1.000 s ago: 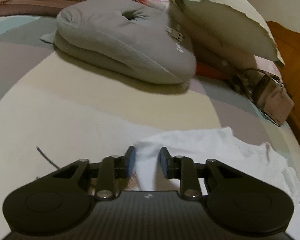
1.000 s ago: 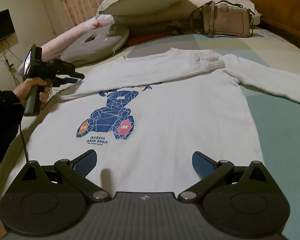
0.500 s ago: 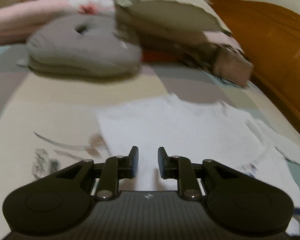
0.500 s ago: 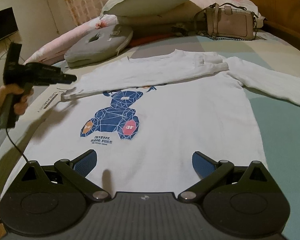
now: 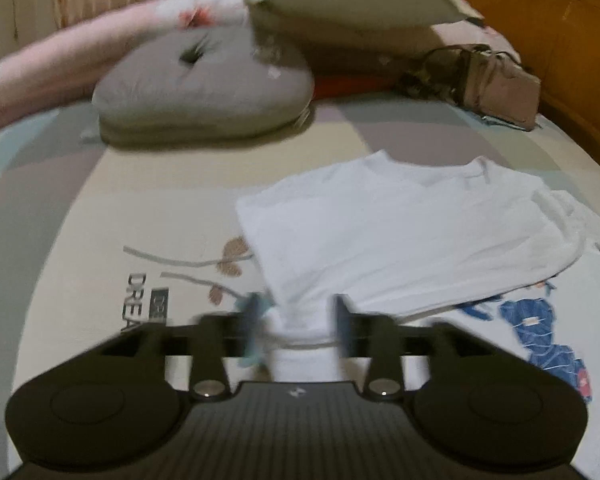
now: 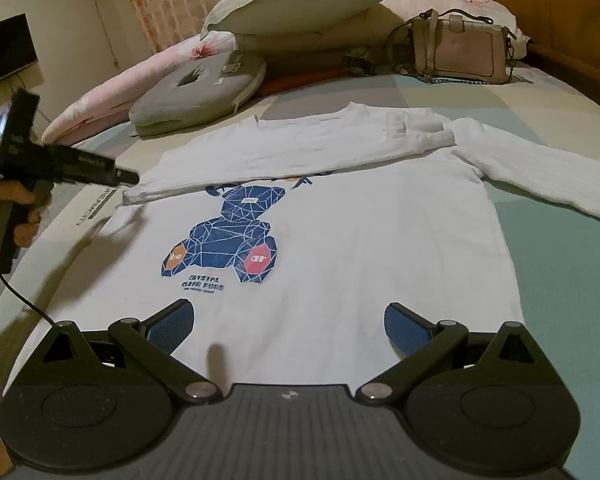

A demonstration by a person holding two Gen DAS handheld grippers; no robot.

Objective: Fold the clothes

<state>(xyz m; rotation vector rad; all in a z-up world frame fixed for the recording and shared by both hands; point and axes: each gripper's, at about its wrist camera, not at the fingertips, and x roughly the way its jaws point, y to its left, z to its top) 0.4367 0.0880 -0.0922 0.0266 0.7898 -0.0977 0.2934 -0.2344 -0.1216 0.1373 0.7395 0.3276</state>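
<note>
Two hand-held grippers, one white sweatshirt (image 6: 340, 232), spread flat on the bed (image 6: 572, 280), centre of frame, print up. Left sleeve (image 6: 284, 160) lies folded across the chest, so I judge the first fold done. Left hand-held gripper (image 5: 296, 328), lower centre: jaws opening, cuff between them, letting it go where it should lie. Right hand-held gripper (image 6: 288, 328), lower centre: spread wide, empty, over the hem. Right sleeve (image 6: 540, 176), far right, unfolded.

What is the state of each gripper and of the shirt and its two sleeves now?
left gripper: jaws opening, sleeve cuff between them.
right gripper: open, empty, over the hem.
white shirt: flat, print up.
left sleeve: folded across the chest.
right sleeve: spread out, unfolded.
</note>
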